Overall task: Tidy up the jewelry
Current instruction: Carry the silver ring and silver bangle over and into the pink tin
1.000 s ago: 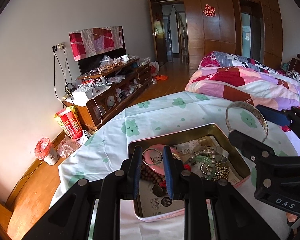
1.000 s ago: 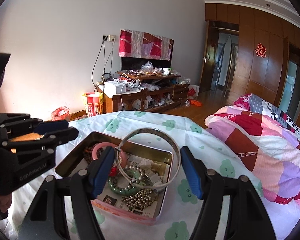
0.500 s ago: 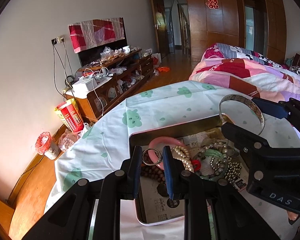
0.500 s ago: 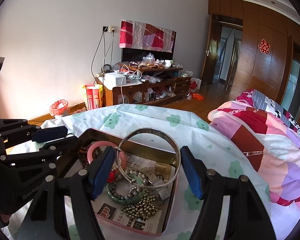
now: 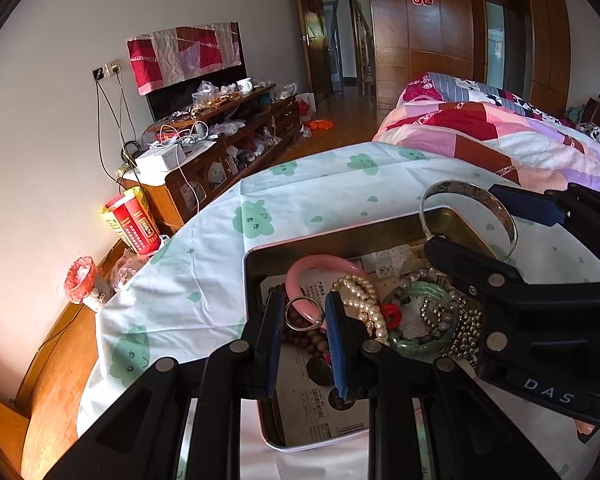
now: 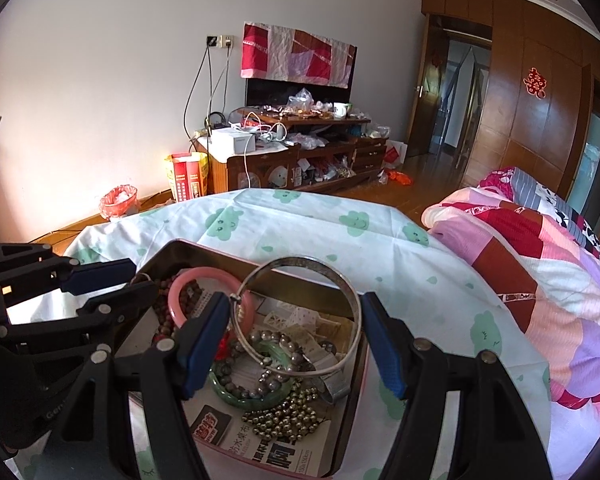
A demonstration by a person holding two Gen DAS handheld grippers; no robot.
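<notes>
The left gripper [image 5: 303,316] is clamped on a small silver ring [image 5: 304,314], held over the tin [image 5: 256,268] toward its 8 o'clock corner. The right gripper [image 6: 294,330] pinches a wide silver bangle [image 6: 342,368] across its span above the tin's 3 o'clock side. Inside lie a pink bangle [image 5: 320,265], pearl strand [image 5: 366,304], green bracelet [image 6: 240,394] and metal beads [image 6: 284,416] on newspaper; farther, at 12 o'clock, spreads the cloud-print cloth [image 6: 300,224].
</notes>
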